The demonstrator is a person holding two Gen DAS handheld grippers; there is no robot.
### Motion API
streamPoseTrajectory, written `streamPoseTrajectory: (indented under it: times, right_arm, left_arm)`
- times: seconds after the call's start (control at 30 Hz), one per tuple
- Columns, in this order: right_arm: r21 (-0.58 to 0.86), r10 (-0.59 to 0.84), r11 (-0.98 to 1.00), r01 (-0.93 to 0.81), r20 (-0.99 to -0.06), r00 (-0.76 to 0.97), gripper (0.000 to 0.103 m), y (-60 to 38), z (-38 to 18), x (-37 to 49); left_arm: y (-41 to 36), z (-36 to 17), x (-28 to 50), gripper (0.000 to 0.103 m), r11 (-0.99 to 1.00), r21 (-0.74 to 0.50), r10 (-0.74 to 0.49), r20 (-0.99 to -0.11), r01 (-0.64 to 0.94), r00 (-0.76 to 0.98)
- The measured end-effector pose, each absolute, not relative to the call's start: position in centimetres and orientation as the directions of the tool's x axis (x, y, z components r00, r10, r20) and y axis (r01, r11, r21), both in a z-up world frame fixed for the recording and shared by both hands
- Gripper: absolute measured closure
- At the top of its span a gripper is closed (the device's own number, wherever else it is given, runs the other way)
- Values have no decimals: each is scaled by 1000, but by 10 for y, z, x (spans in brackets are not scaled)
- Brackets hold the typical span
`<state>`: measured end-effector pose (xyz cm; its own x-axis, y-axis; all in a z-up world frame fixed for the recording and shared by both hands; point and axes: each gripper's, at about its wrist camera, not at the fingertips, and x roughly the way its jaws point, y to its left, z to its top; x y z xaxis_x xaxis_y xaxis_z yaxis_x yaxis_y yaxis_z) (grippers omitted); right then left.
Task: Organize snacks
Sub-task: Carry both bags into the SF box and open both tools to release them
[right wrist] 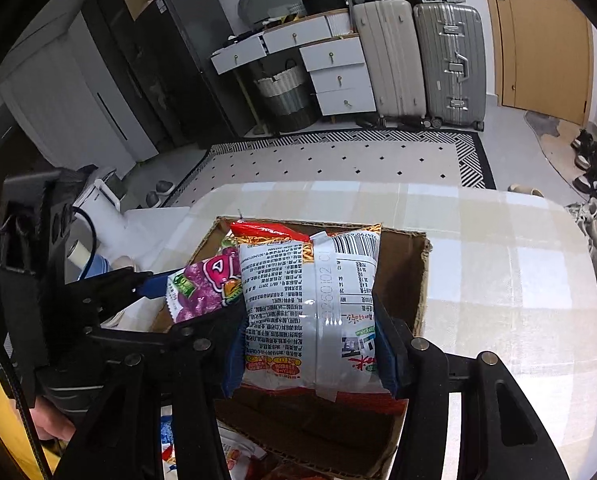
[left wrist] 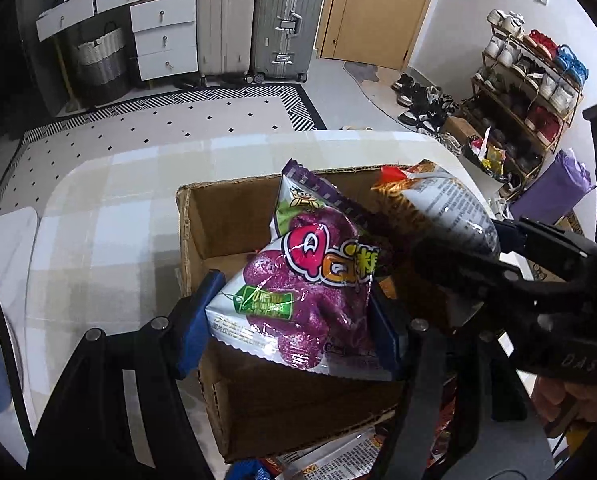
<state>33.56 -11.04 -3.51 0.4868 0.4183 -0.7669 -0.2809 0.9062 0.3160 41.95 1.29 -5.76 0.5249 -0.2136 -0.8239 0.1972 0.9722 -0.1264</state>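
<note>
Left gripper [left wrist: 294,308] is clamped on a purple snack bag [left wrist: 306,280]; its blue fingers [left wrist: 198,320] press both sides of the bag's lower half. The bag hangs tilted above the open cardboard box [left wrist: 226,224], its top corner reaching over the far wall.

Right gripper [right wrist: 310,344] is clenched on a noodle packet [right wrist: 310,300], back side facing the camera, barcode at the top right. Its fingers [right wrist: 234,356] squeeze the packet's lower half. The packet sits upright over the same box [right wrist: 406,268], its red and orange top edge near the far rim.

The two packs are side by side, just touching or nearly so; in the left wrist view the noodle packet [left wrist: 438,204] is to the right of the purple bag, in the right wrist view the purple bag [right wrist: 206,284] is to the left.

The box stands on a bench [left wrist: 110,208] with a pale checked cover. More packets [right wrist: 234,452] lie on the bench at the box's near side, partly hidden by the grippers.

A hand [right wrist: 50,424] grips the left gripper's handle, seen in the right wrist view. Behind: patterned rug [left wrist: 170,124], suitcases [left wrist: 258,20], shoe rack [left wrist: 530,80].
</note>
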Motion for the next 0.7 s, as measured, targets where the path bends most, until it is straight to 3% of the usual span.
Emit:
streamPoseTrajectory:
  times: [0.7]
  right_arm:
    - [332, 417, 907, -259, -797, 437, 48, -110, -43, 338]
  left_arm:
    - [25, -65, 368, 30, 966, -148, -239, -825, 212, 512]
